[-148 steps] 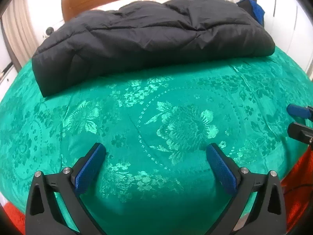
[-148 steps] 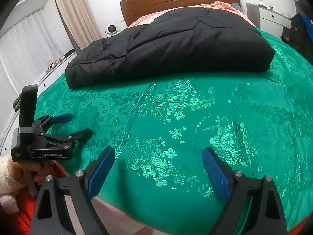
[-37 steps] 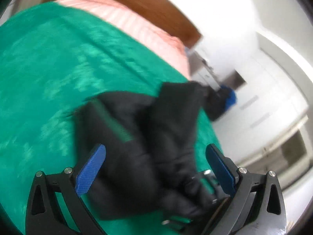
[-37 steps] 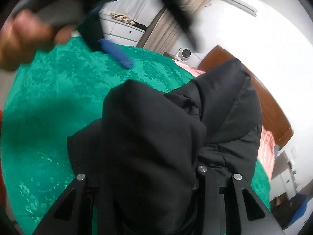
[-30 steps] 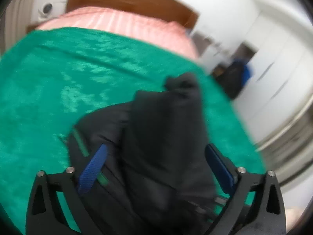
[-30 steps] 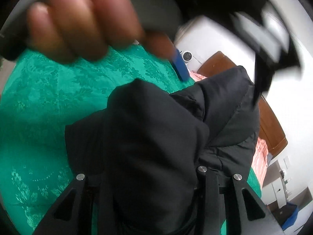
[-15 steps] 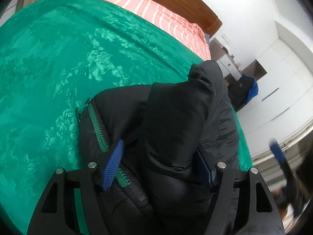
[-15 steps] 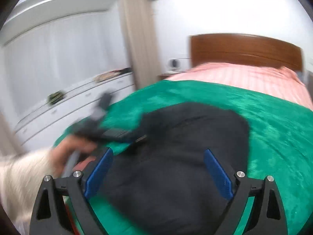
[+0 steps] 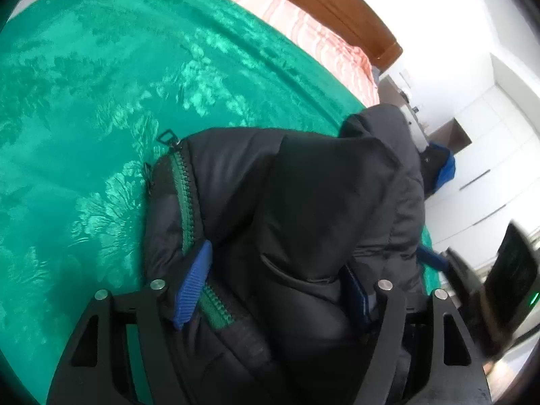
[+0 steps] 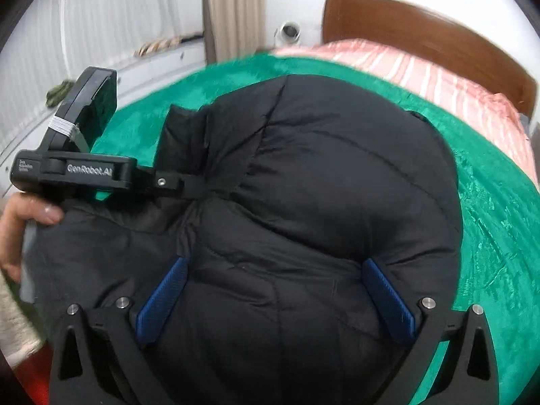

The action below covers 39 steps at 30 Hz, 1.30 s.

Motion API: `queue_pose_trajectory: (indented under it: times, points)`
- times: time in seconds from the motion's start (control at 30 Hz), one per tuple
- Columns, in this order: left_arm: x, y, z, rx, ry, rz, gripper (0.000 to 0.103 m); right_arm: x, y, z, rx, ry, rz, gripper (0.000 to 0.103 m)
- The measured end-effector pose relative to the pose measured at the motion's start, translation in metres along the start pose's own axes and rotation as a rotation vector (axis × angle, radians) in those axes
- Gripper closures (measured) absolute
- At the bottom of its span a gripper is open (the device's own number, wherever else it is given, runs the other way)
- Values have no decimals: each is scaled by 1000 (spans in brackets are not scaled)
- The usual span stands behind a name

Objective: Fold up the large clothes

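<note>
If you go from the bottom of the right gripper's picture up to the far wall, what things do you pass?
Right gripper → black puffy jacket → green bedspread → pink striped sheet → brown wooden headboard.

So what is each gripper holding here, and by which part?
Left gripper clamps the black jacket beside its green zipper; right gripper is open, holding nothing.
</note>
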<state>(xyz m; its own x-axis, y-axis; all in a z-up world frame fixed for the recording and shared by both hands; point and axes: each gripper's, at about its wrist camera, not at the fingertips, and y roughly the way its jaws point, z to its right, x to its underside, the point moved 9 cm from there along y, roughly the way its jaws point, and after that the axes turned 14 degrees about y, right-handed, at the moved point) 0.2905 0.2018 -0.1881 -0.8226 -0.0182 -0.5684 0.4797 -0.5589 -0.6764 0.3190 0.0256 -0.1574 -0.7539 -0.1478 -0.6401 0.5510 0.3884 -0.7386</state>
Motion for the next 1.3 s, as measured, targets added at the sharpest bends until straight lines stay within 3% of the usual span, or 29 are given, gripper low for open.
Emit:
queue_pose_trajectory:
  times: [0.07,0.17,0.33,0.43,0.47,0.53,0.6,0.67,0.83,1.3]
  points:
    - [-2,-17,2,-14,0,11,19,-22,-18,-1,-53,66,34,2]
    - [-5,-51,8,-8,9,74,18,-69,-31,-4,-52,92,102,2]
    - [0,-96,41,3,120,159,11,-100,38,-37,8,-66,47,2]
    - [18,-76,63,-47,232,85,12,-82,91,-37,82,-90,-44,0]
    - [30,-60,61,-107,264,43,20,-80,103,-37,89,-90,-51,0]
    - [43,-44,44,-96,176,27,26,-83,106,-31,74,-72,-52,0]
    - [57,-35,25,-10,44,53,27,-77,115,-24,27,-25,-72,0]
    - [67,-28,18,11,9,66,27,-72,121,-23,25,-29,-74,0]
    - [73,-17,18,-50,46,65,27,-64,140,-23,60,-75,-48,0]
    - [76,-13,19,-69,48,44,27,-56,154,-19,83,-80,-66,0]
